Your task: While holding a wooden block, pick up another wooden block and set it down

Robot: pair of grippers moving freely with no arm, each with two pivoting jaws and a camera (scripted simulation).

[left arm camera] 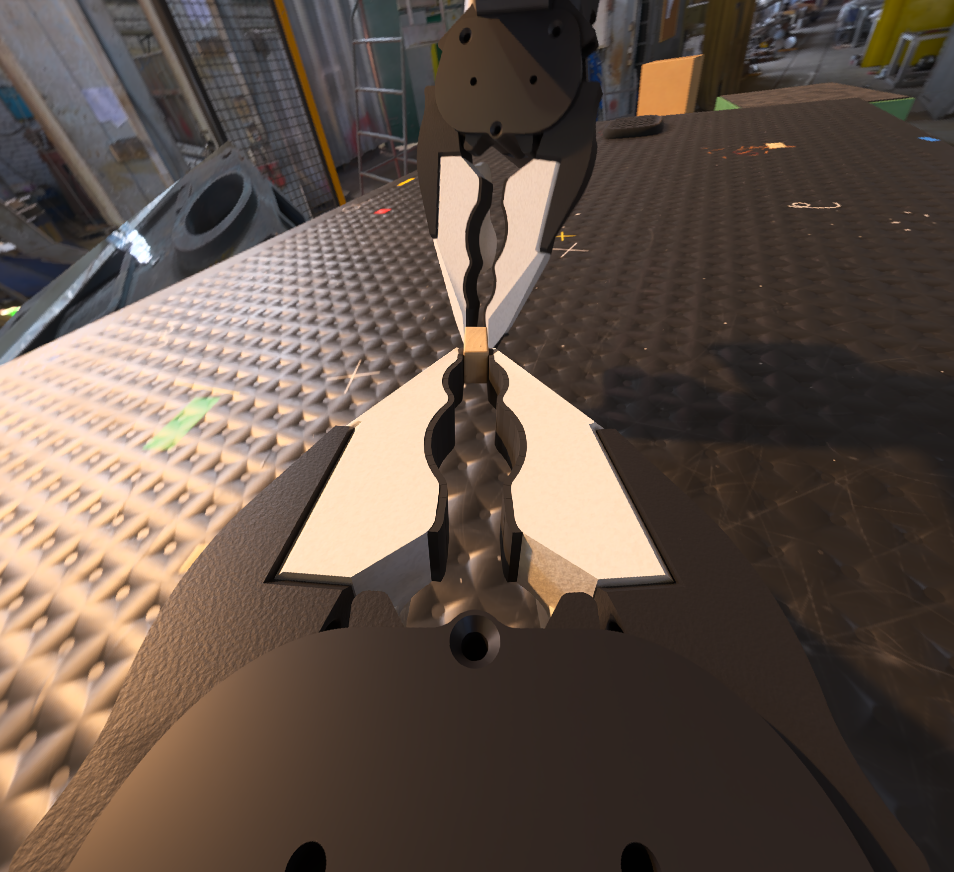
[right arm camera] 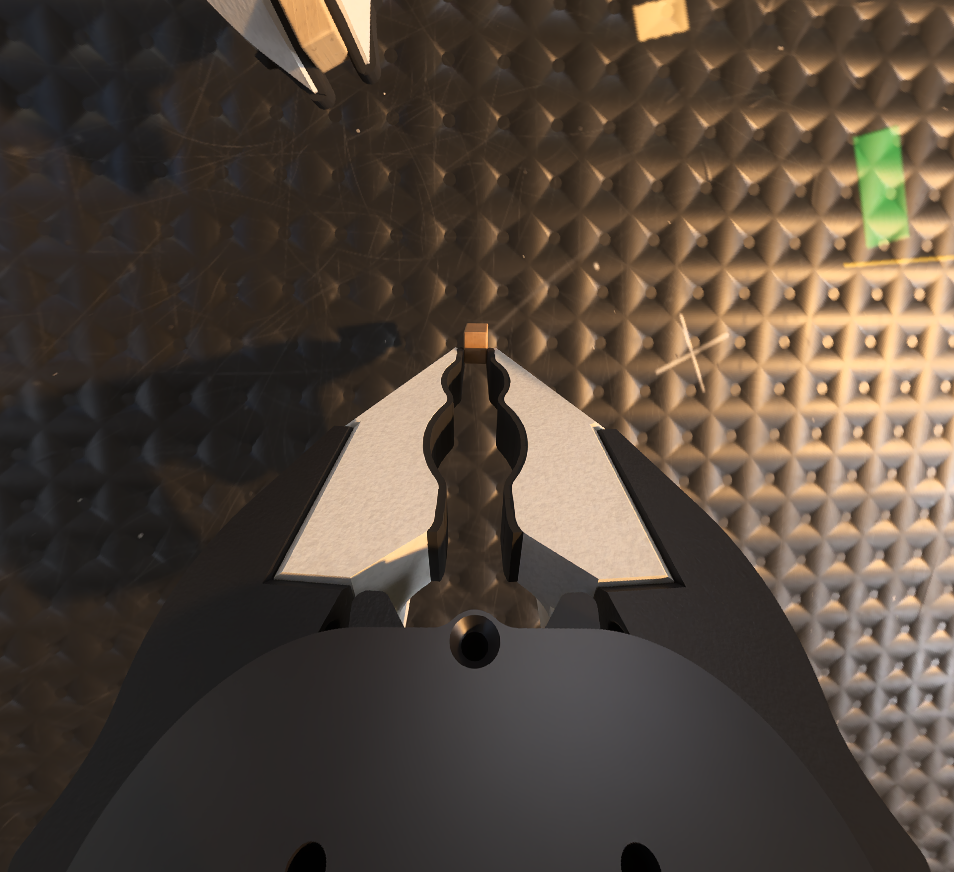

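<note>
Left gripper (left arm camera: 475,366) jaws pinch a small, light, rigid wooden block (left arm camera: 475,357) by its flat sides; right gripper (right arm camera: 475,354) jaws likewise clamp another block (right arm camera: 475,342) above the tabletop (right arm camera: 722,434).

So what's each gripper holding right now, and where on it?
The left gripper pinches a wooden block by one end at its jaw tips. The right gripper likewise grips a second block.

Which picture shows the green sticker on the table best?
The right wrist view: the green tape strip lies flat on the studded table, seen from straight above, whole and sharp. The left wrist view shows it too, but slanted and squashed, off to the side.
</note>
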